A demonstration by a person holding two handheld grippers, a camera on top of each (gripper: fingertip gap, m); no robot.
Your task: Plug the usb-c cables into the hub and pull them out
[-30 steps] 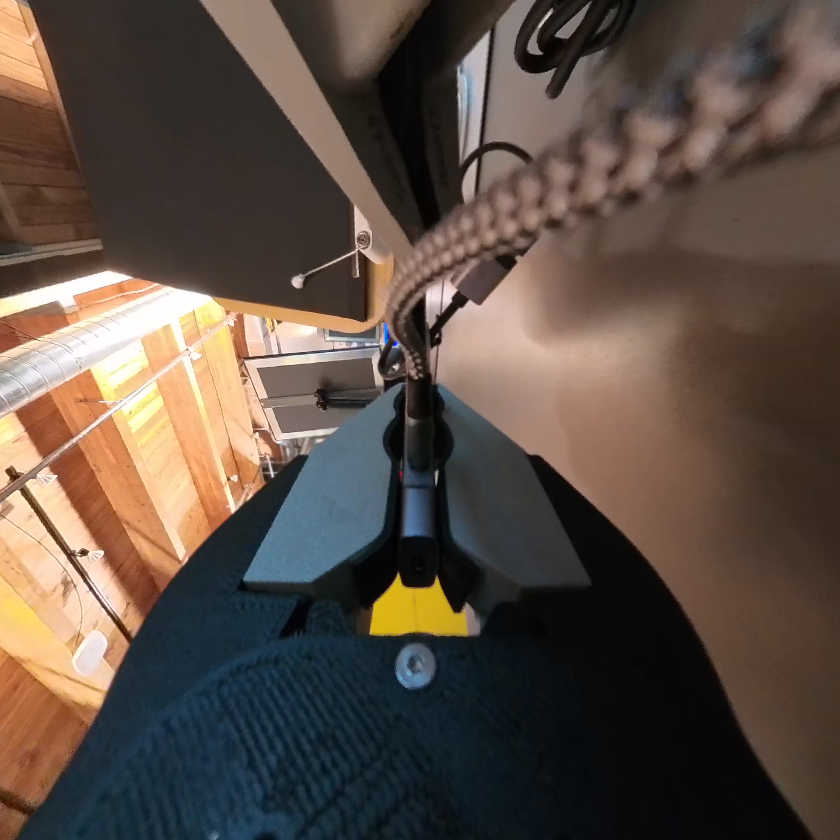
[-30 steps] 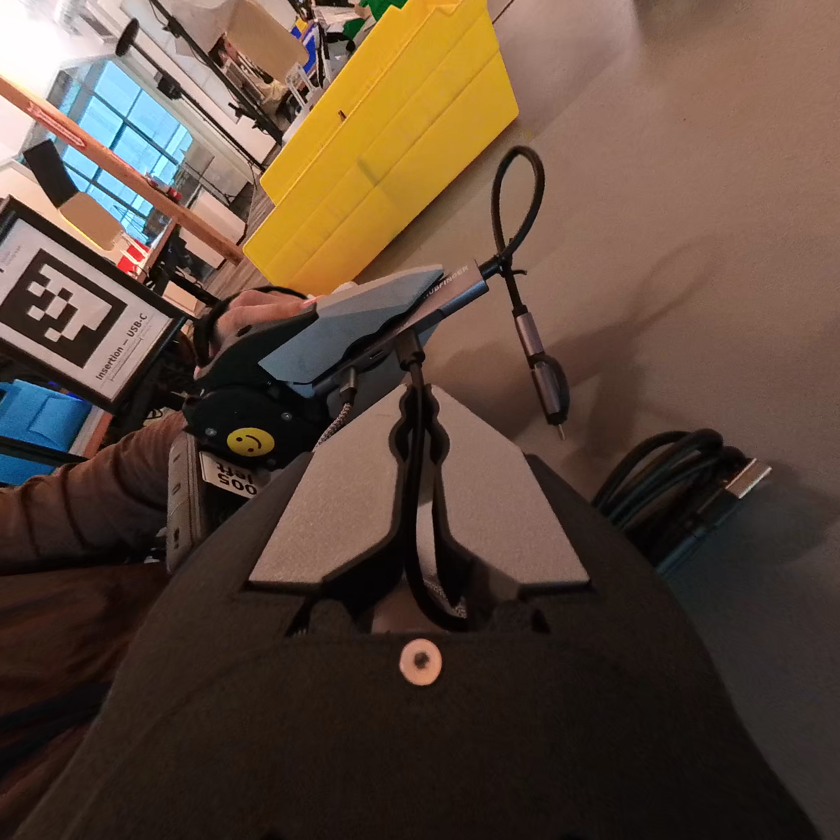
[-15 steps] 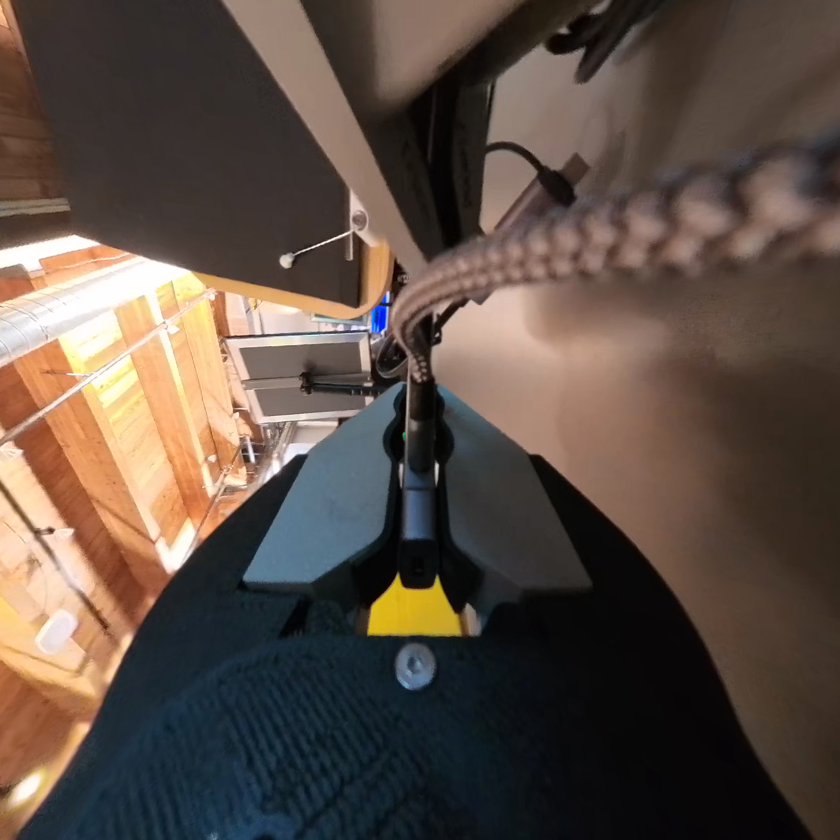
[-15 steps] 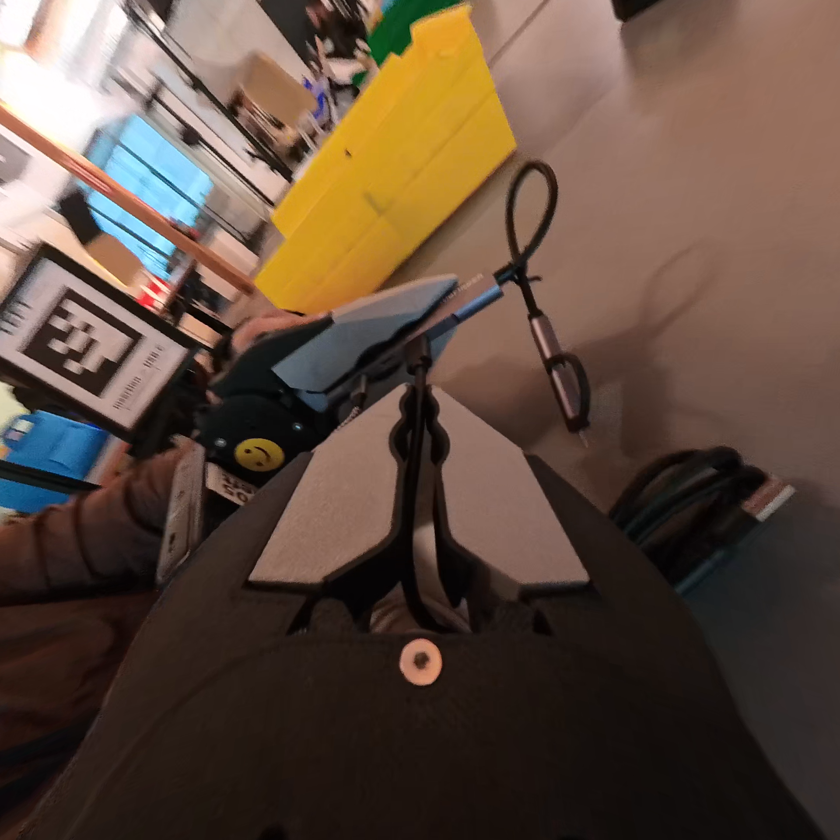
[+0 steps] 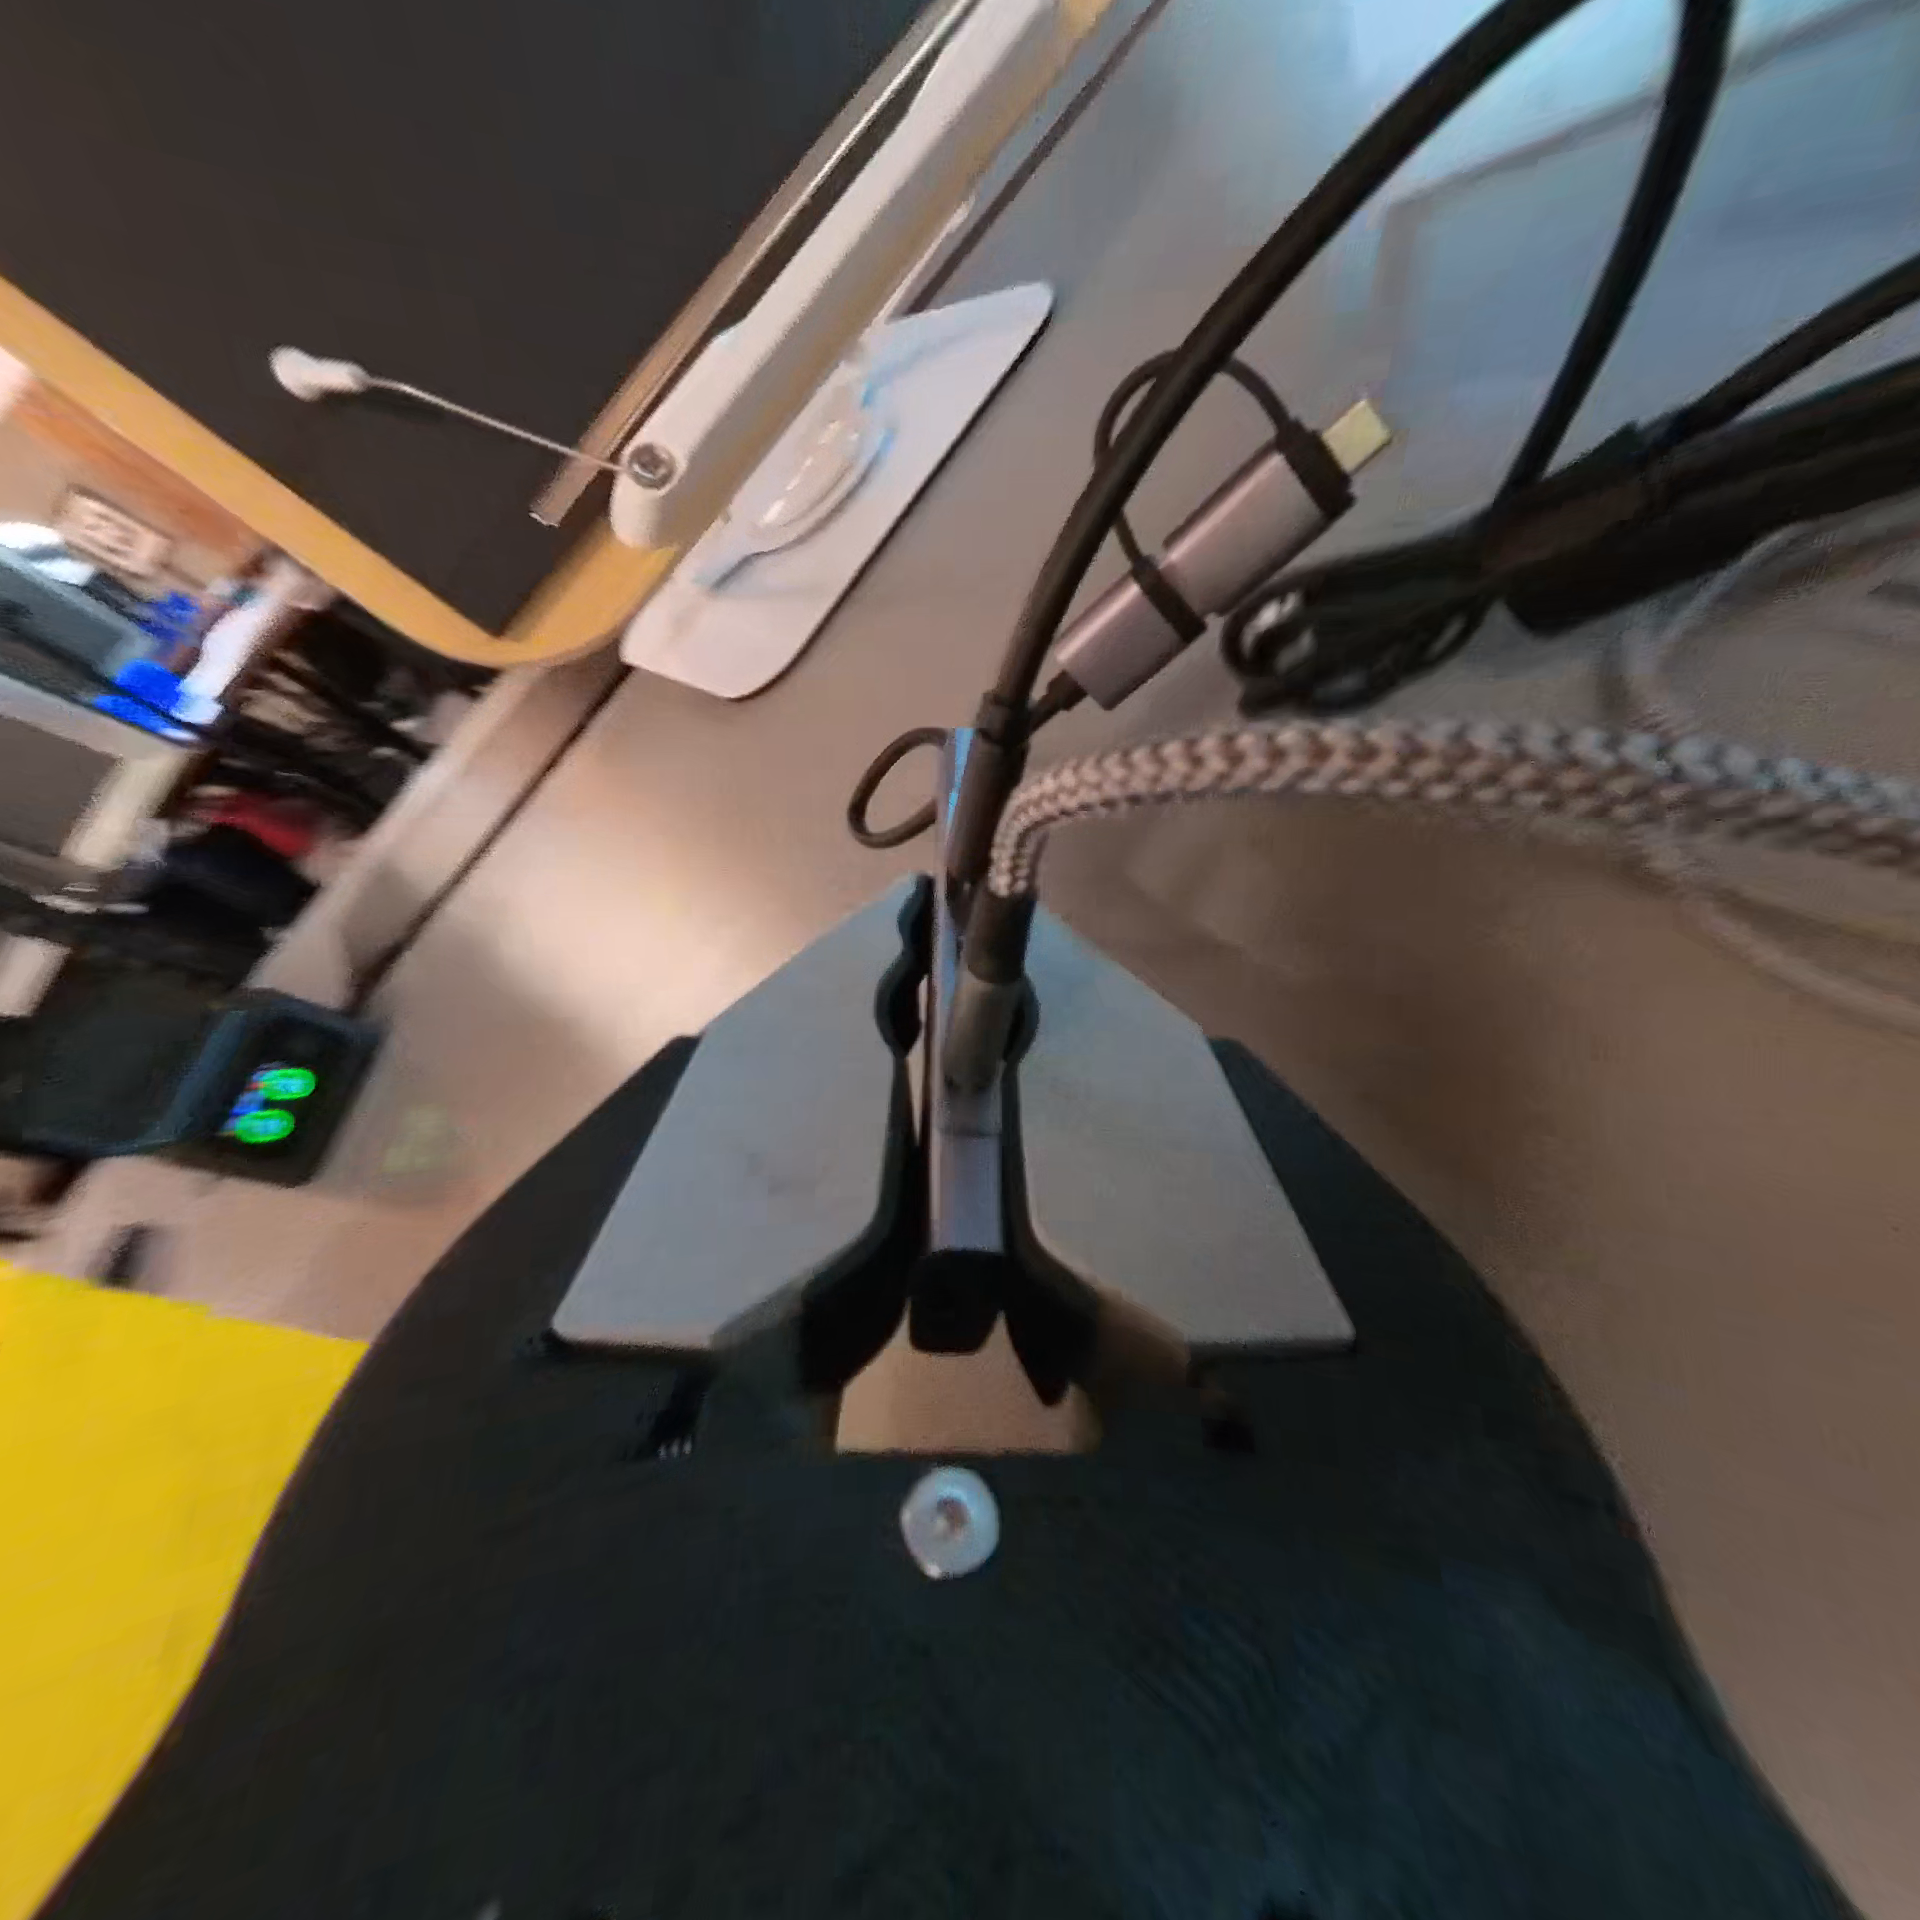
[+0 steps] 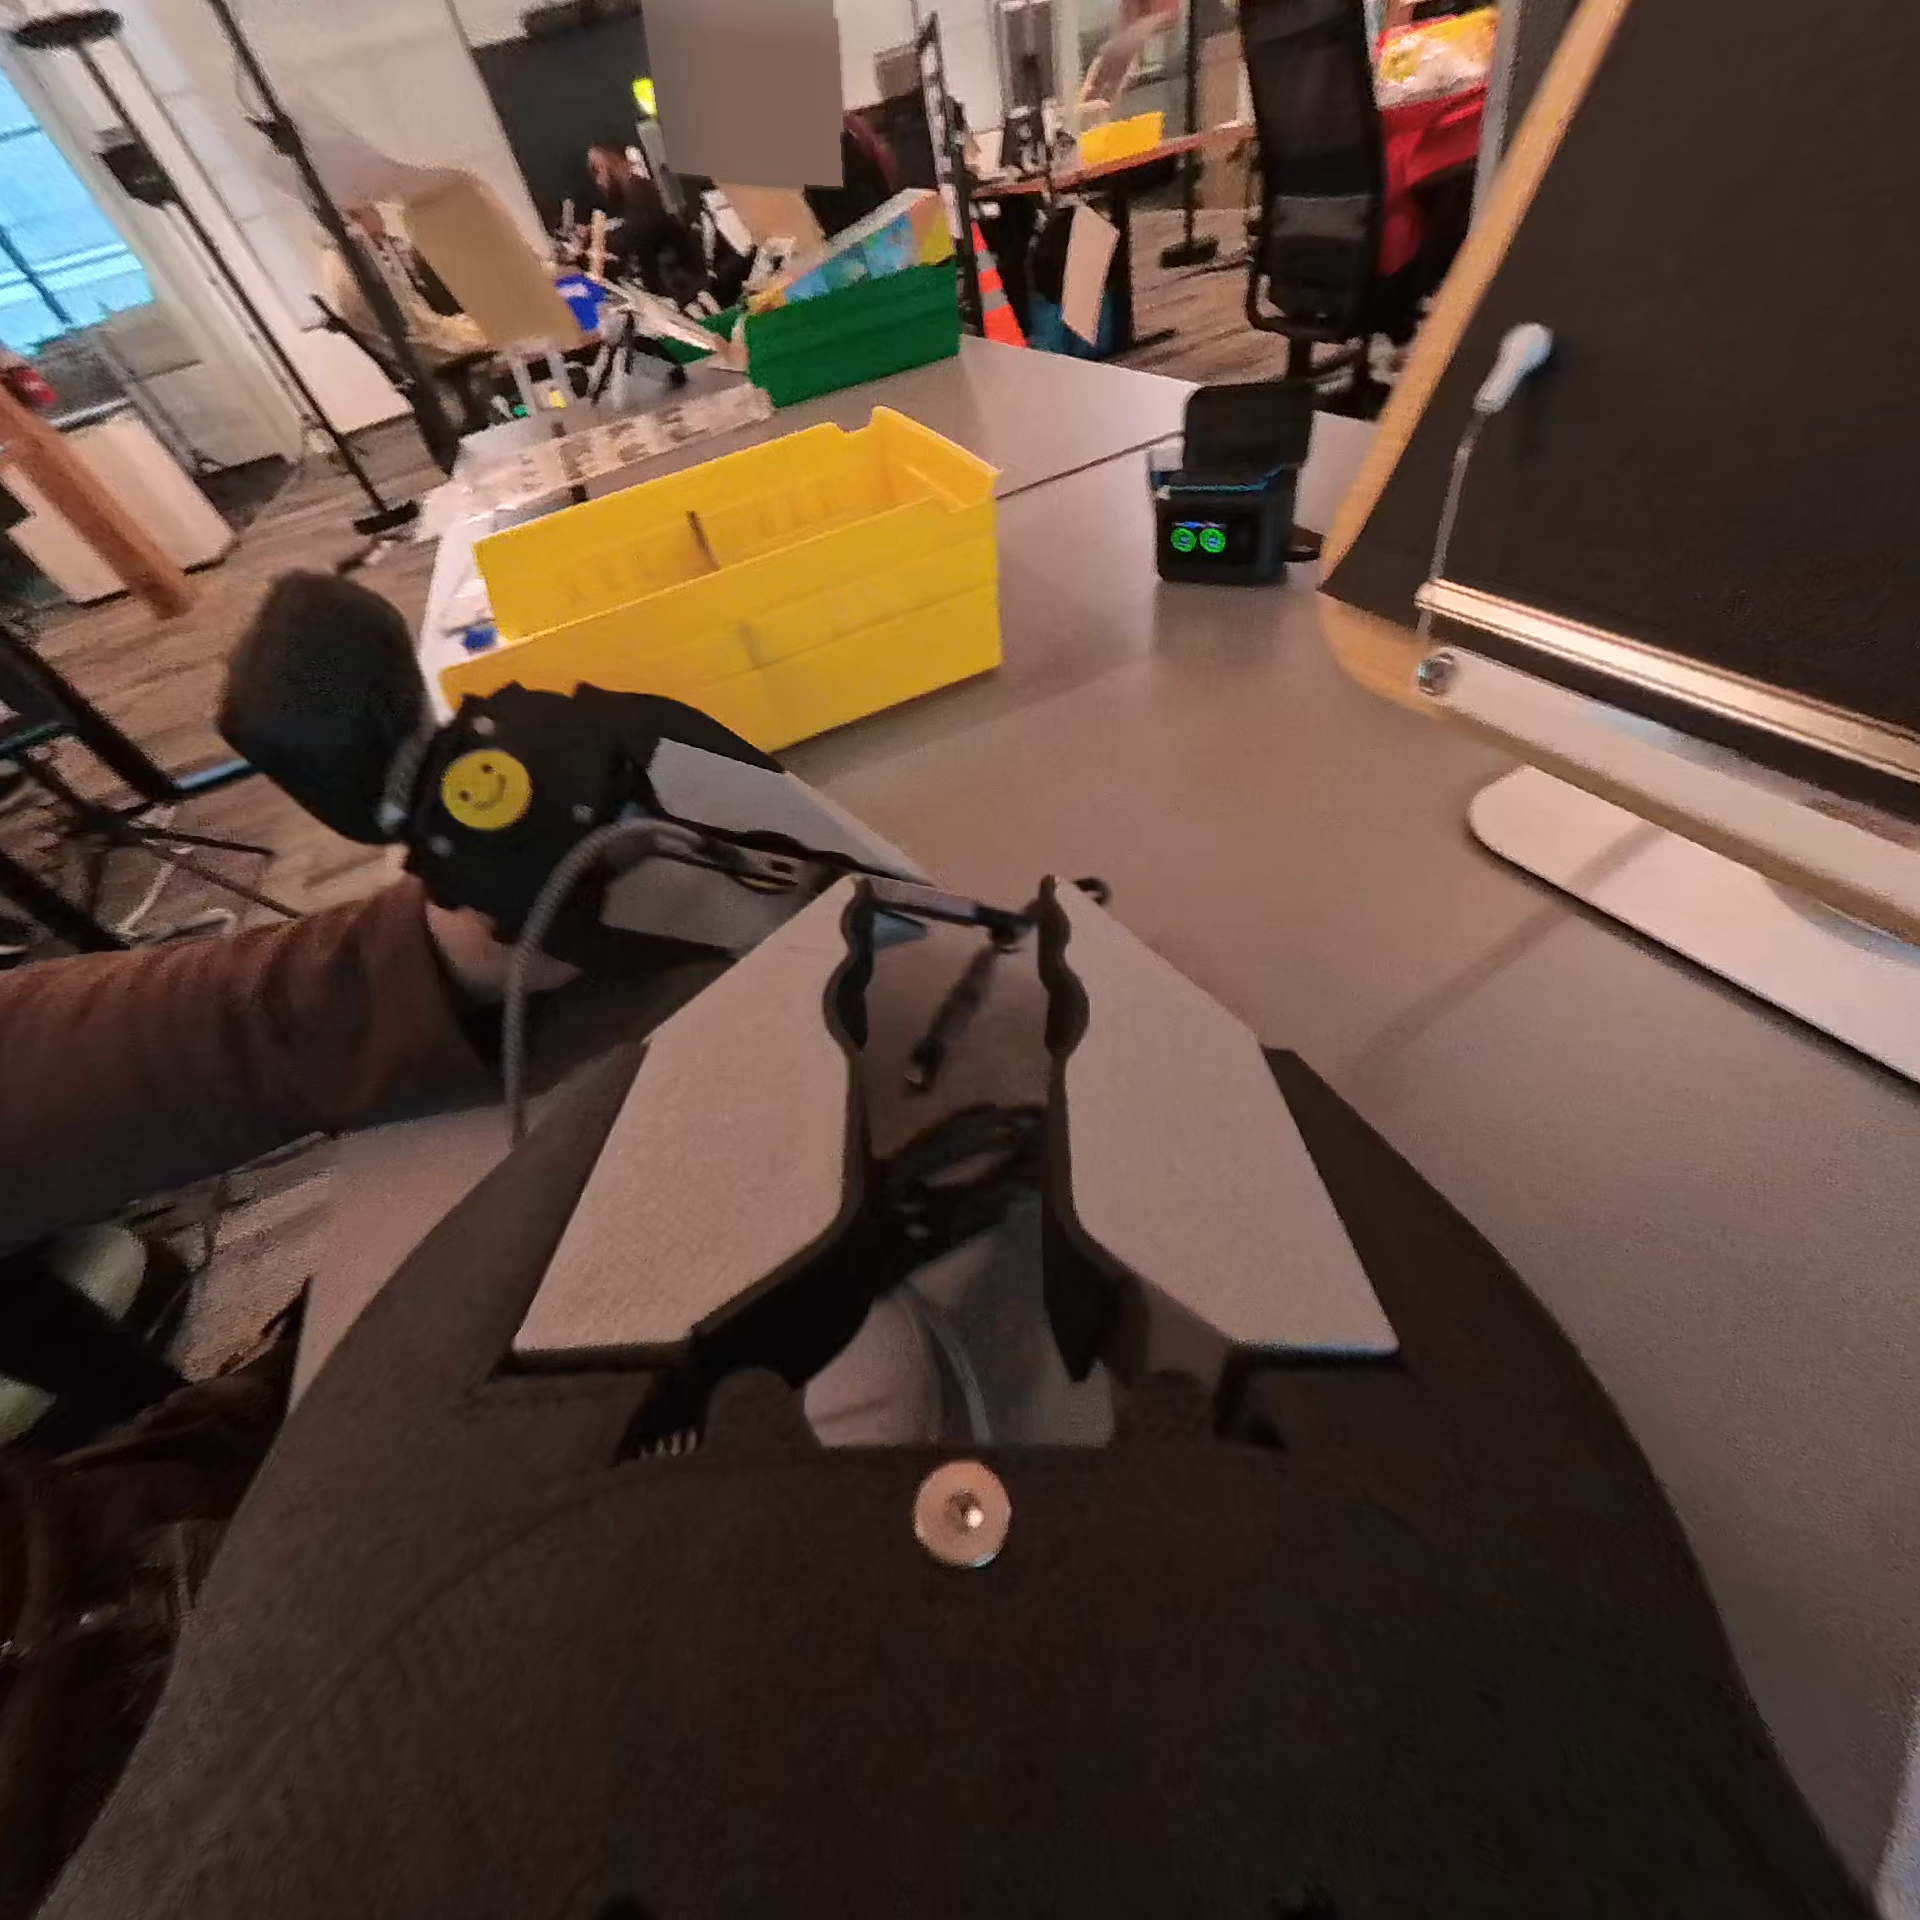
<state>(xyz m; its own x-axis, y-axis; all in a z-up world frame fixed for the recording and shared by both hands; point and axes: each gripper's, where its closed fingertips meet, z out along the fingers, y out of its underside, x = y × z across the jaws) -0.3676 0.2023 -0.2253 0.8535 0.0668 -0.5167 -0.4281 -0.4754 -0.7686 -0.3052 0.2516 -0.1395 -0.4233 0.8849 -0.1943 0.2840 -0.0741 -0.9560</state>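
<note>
In the left wrist view my left gripper (image 5: 961, 914) is shut on the thin grey hub (image 5: 961, 1164), seen edge-on between the fingers. A braided cable (image 5: 1351, 758) leaves the hub's far end and runs right. A black cable (image 5: 1247, 301) rises beside it. The hub's own short lead with a grey plug (image 5: 1216, 551) hangs just beyond. In the right wrist view my right gripper (image 6: 951, 904) is open and empty, just behind the hub's end (image 6: 904, 914). The left gripper (image 6: 520, 800) is at the left, with the braided cable (image 6: 530, 956) arcing down.
A yellow bin (image 6: 748, 613) stands at the back of the grey table (image 6: 1195, 779). A black box with green lights (image 6: 1226, 520) sits beside a dark board on a white stand (image 6: 1662, 862). Coiled black cables (image 6: 956, 1164) lie under my right fingers. A brown sleeve (image 6: 208, 1039) is at the left. My hands' fingertips stand some 12 cm from each other.
My right gripper was shut on the black cable and has opened and let it go. Both views have swung round a good deal. The left gripper still holds the hub.
</note>
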